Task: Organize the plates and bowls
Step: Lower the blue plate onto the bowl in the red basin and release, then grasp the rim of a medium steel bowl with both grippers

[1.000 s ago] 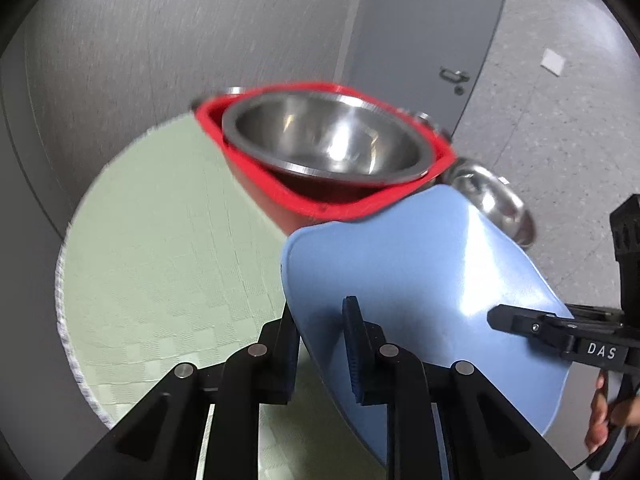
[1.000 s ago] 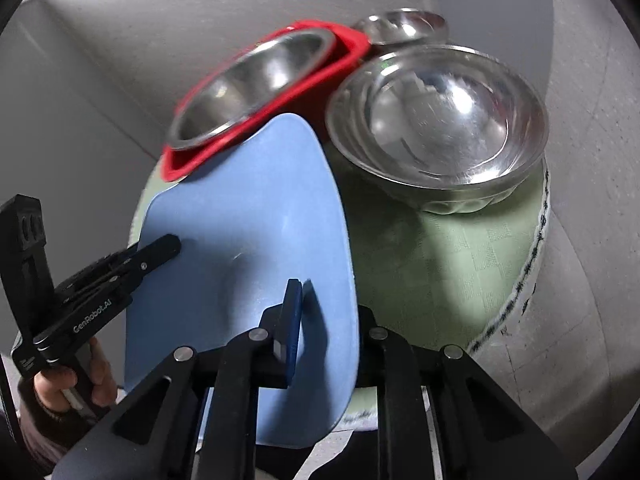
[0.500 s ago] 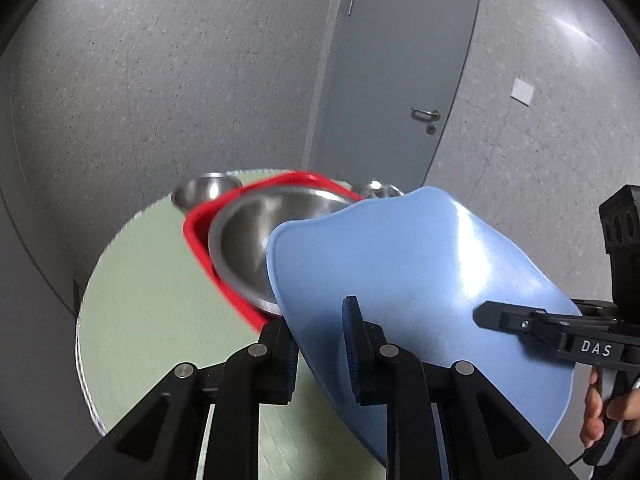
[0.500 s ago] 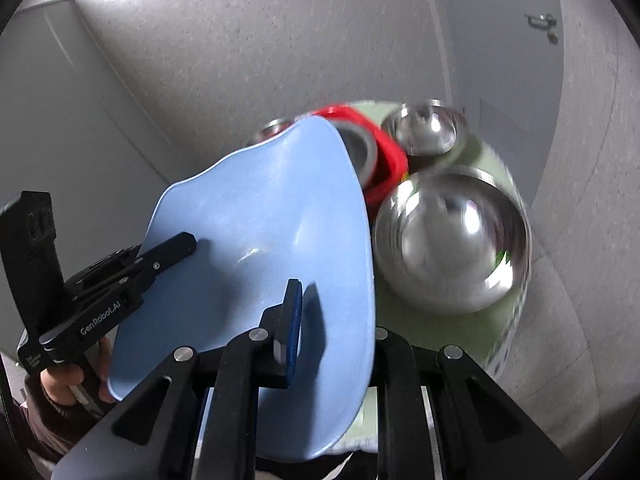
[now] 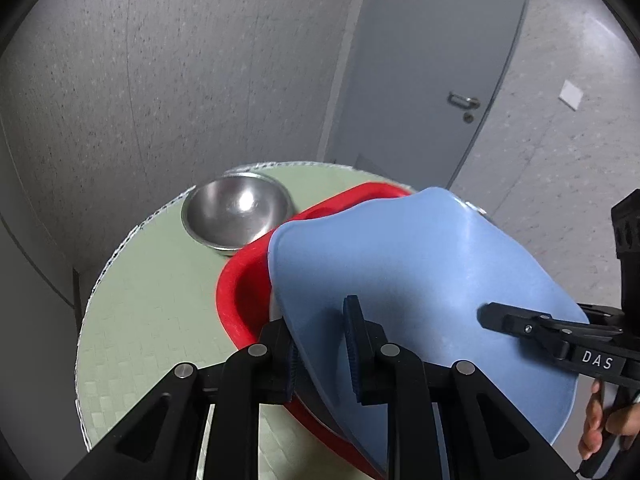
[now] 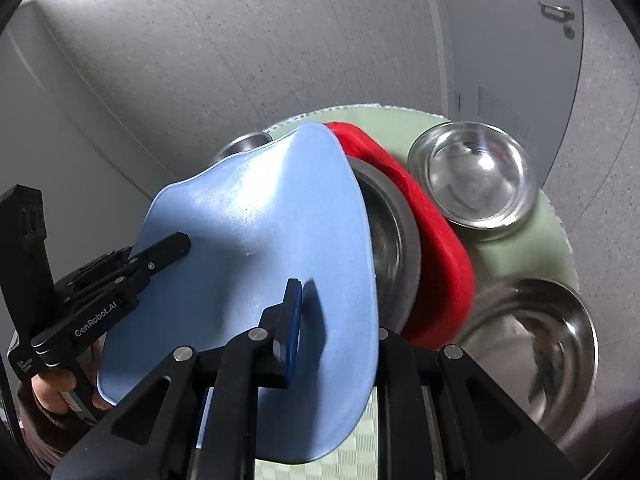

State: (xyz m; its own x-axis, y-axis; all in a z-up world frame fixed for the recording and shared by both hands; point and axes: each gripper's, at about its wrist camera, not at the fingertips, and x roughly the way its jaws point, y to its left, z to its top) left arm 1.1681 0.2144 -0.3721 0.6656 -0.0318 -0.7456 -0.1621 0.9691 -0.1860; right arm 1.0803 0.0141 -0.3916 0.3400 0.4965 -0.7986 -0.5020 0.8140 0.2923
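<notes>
A light blue plate [image 5: 420,292] is held tilted above the round green table [image 5: 152,320] by both grippers. My left gripper [image 5: 320,344] is shut on its near left rim. My right gripper [image 6: 336,324] is shut on the opposite rim; it also shows in the left wrist view [image 5: 532,326]. In the right wrist view the blue plate [image 6: 260,248] hangs over a red plate [image 6: 436,248] that carries a steel bowl [image 6: 392,236]. The red plate [image 5: 240,280] shows under the blue one in the left wrist view.
A small steel bowl [image 5: 236,212] sits at the table's far left. In the right wrist view a steel bowl [image 6: 472,176] sits far right and a large steel bowl [image 6: 536,356] near right. A grey door [image 5: 432,64] and walls stand behind.
Both grippers have lifted the blue plate and carried it forward, so it now covers most of the red plate and its bowl. The table looks farther below.
</notes>
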